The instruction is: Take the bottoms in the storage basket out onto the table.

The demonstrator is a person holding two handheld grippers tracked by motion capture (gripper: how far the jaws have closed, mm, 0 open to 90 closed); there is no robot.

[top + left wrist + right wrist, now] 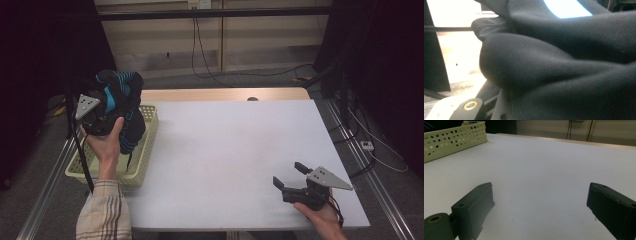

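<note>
My left gripper point(102, 112) is clenched on a bundle of dark cloth with bright blue stripes point(122, 107), held up over the far end of the pale yellow perforated basket point(142, 160) at the left edge of the table; in the left gripper view the dark knit point(564, 75) crowds right up against me. My right gripper point(290, 176) rests low near the front right corner with its jaws spread wide and nothing between them. The white tabletop point(235, 145) lies bare across its middle, with a wooden strip along its far edge, grey floor and trailing cables point(215, 70) beyond, and dark curtains at both sides.
</note>
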